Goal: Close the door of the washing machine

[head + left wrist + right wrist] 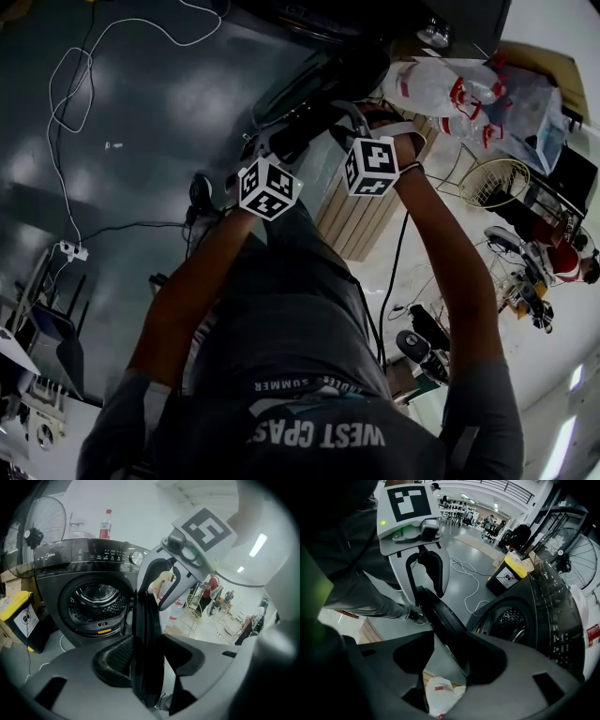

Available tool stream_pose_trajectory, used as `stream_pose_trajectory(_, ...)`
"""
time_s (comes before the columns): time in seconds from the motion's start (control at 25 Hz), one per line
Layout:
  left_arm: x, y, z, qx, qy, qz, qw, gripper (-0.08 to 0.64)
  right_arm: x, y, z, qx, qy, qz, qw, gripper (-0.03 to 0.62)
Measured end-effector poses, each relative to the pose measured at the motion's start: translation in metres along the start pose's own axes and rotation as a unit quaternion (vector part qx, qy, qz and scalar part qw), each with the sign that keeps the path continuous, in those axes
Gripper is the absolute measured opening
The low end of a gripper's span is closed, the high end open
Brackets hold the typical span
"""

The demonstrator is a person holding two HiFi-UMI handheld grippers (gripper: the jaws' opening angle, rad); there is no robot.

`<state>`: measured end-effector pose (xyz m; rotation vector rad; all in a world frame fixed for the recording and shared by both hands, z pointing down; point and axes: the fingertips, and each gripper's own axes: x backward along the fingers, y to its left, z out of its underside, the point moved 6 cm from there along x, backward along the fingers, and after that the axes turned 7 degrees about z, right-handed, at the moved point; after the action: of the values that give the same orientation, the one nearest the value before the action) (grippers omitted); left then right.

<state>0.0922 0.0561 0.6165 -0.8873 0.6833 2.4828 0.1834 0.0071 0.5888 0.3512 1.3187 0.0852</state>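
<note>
washing machine (56, 581): dark front-loader, round mouth uncovered. control strip with a dial along its top front edge.

drum (96, 603): perforated steel wall shows through the mouth. contents cannot be made out.

door (143, 613): swung out from the machine's front, seen edge-on, standing well clear of the mouth.

left gripper (150, 645): jaws pinch the door's rim, a pad against each face.

right gripper (451, 651): jaws spread. the door rim runs between them, resting against one pad, with a gap of floor showing at the other. it takes the rim just above the left gripper.

bottle (106, 524): red cap, upright on the machine's top, behind the control strip.

bin (16, 617): yellow lid, dark body with a label, on the floor just beside the machine's side. lid down, contents hidden.

fan (43, 524): round wire guard, beside the machine, above the bin.

clear bag (448, 86): holds several plastic bottles with red caps, lying on top of a slatted wooden crate (361, 220).

wire basket (495, 182): pale, round, on the floor near the crate. contents too small to tell.

white bag (440, 696): crumpled, red print, on the floor below the right gripper.
</note>
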Motion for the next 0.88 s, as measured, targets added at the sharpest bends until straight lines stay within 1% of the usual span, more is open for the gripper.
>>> stream_pose_trajectory(0.04, 0.002, 0.002, 0.0, 0.001, -0.002, -0.006, 1.0, 0.207, -0.001, -0.002, -0.002, -0.003, -0.001, 0.001, 1.0, 0.227)
stream_pose_trajectory(0.24, 0.009, 0.02, 0.0, 0.003, -0.005, -0.03, 0.9995, 0.202, -0.007, -0.014, -0.011, -0.017, -0.006, 0.006, 1.0, 0.218)
stream_pose_trajectory(0.72, 0.016, 0.065, -0.008, -0.029, 0.009, -0.079, 0.9964, 0.204, -0.022, -0.047, -0.023, -0.038, -0.037, 0.015, 0.999, 0.193)
stream_pose_trajectory(0.88, 0.014, 0.076, -0.012, -0.043, 0.02, -0.088, 0.995, 0.204, -0.026, -0.056, -0.021, -0.045, -0.052, 0.018, 0.997, 0.187)
